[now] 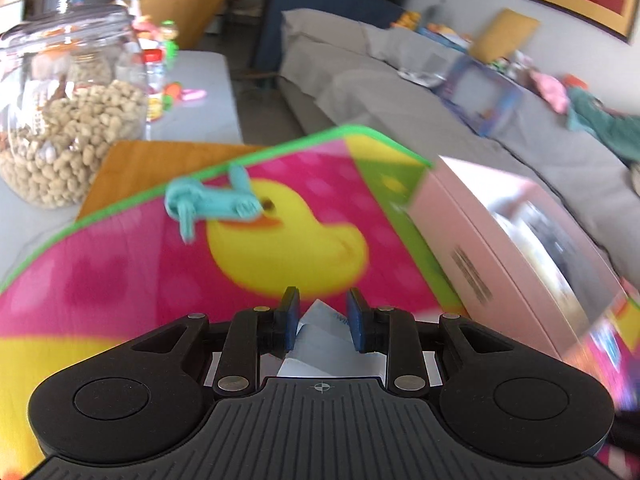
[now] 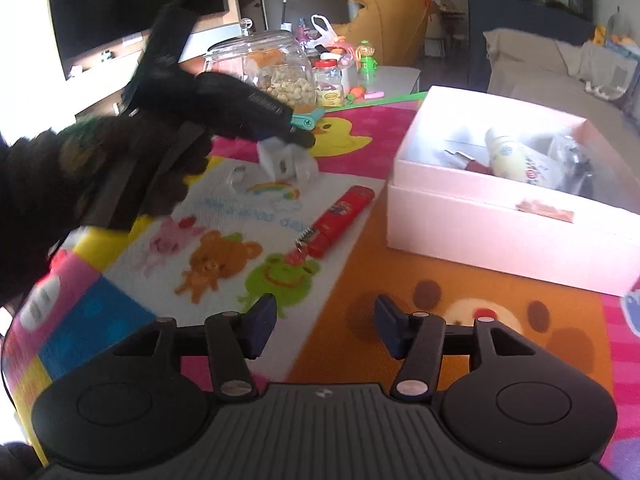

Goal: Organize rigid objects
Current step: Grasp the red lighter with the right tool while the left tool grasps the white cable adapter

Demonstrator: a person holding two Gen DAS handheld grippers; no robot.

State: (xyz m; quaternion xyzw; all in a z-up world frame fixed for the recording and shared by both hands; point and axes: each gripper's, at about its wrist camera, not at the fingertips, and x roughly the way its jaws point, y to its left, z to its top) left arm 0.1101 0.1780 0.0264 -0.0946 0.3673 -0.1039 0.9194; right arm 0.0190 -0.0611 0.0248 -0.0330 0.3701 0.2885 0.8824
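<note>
The right claw (image 2: 325,326) hangs spread and empty above the colourful play mat (image 2: 400,288) on the worktop. Beyond it lies a red tube (image 2: 344,220). Farther left, the left claw (image 1: 323,318) pinches a small white block (image 2: 286,162). To the right stands an open pink box (image 2: 500,216).

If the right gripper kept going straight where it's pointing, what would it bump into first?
Probably the colourful play mat just ahead of the right gripper; nothing sits between its open fingers. The red case lies further on, though depth is unclear.
</note>
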